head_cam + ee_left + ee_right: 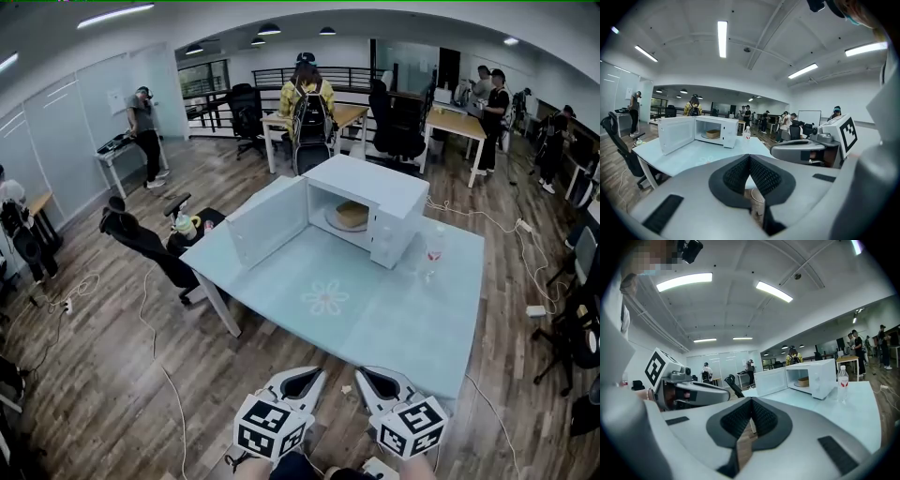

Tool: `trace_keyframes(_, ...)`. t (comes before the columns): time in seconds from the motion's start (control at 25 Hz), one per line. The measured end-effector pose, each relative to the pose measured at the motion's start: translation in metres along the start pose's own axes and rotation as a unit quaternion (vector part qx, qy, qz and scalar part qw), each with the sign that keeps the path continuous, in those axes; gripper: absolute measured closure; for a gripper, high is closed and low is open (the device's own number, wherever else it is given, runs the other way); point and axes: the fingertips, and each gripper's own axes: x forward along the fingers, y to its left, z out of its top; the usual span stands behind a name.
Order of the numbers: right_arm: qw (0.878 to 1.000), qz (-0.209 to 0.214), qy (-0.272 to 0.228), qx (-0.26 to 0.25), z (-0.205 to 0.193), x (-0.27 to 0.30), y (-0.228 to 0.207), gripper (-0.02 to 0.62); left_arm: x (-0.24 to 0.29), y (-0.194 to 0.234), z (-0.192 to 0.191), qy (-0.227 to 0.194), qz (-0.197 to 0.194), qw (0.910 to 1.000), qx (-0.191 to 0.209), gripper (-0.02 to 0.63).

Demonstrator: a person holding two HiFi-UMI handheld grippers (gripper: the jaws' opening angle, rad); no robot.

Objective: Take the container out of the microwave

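Note:
A white microwave [394, 202] stands at the far side of the pale blue table [375, 319], with its door [270, 223] swung open to the left. Inside, on the turntable, sits a round tan container [352, 215]. It also shows in the left gripper view [712, 134] and the right gripper view [803, 381]. My left gripper [302, 380] and right gripper [373, 382] hover side by side off the table's near edge, far from the microwave. Both are shut with nothing between the pads, as seen up close on the left gripper [749, 158] and the right gripper [751, 400].
A clear water bottle [433, 251] stands on the table right of the microwave. A black office chair [141, 242] and a small stand with a cup [187, 225] are at the table's left. Cables [159, 366] trail on the wooden floor. Several people stand at desks behind.

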Motion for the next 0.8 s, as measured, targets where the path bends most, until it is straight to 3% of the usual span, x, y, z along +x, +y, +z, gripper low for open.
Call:
trace_keyframes(0.32, 1.000, -0.015, 0.008, -0.002, 0.018, 0.089, -0.015, 0.586, 0.034, 0.078, 0.019, 0.009, -0.041, 0.9991, 0.006, 0.594)
trace_keyframes(0.8, 0.999, -0.041, 0.000, -0.034, 0.064, 0.229, -0.024, 0.586, 0.053, 0.217, 0.046, 0.002, -0.059, 0.9982, 0.012, 0.594)
